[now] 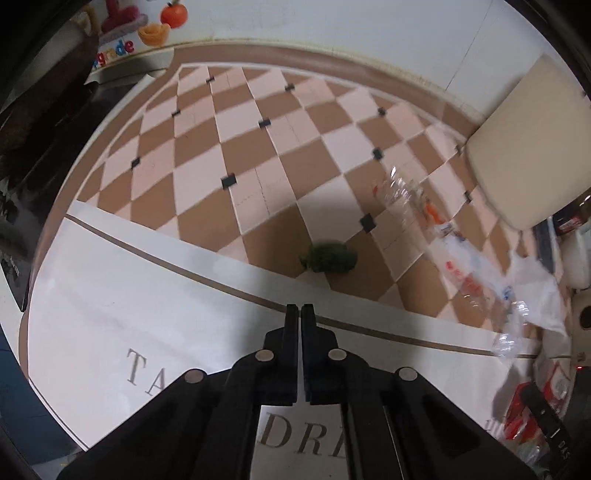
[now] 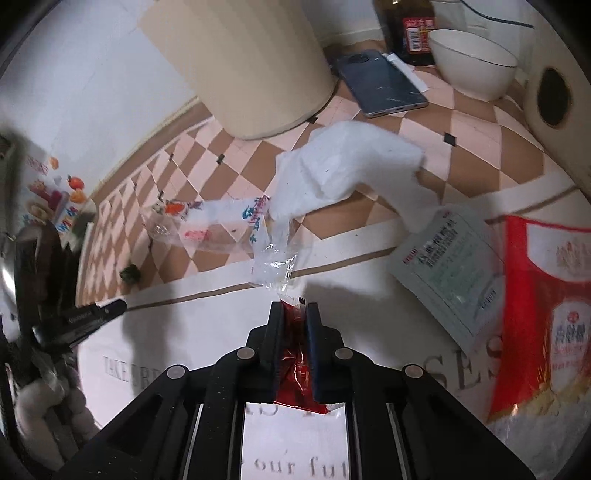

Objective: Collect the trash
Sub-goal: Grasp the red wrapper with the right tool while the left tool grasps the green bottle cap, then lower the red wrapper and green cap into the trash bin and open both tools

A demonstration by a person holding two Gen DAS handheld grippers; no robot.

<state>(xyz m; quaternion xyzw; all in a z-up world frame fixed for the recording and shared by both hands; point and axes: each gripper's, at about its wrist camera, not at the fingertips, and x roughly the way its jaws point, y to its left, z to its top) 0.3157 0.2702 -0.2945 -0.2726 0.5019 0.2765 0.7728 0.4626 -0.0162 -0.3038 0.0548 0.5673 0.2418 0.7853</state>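
1. Right now the right tongs (image 2: 294, 314) sit at the bottom middle of the right wrist view, pinching a shiny red wrapper (image 2: 295, 365) between the two black fingers.
2. Just above those tongs, a clear plastic bag (image 2: 221, 225) with colored print lies across the checkered surface (image 2: 476, 122), reaching from the middle toward the left of the frame.
3. A white crumpled bag (image 2: 347, 162) lies in the middle of the frame, touching the clear one.
4. At the right edge lies a big red and white packet (image 2: 550, 291), with a pale green paper packet (image 2: 450, 269) just beside it.
5. In the upper part of that view stand a cream bin (image 2: 251, 66), a dark phone (image 2: 380, 83), a white bowl (image 2: 476, 70) and a brown bottle (image 2: 410, 29).
6. The left tongs (image 1: 299, 310) are at the bottom middle of the left wrist view, pressed together with nothing between them.
7. They hang over a white sheet (image 1: 147, 295) with gray letters.
8. A small green lump (image 1: 330, 256) sits on the checkered surface, just above the sheet's edge, in the middle of the frame.
9. The clear plastic bag shows again at the right of this view, looking blurry.
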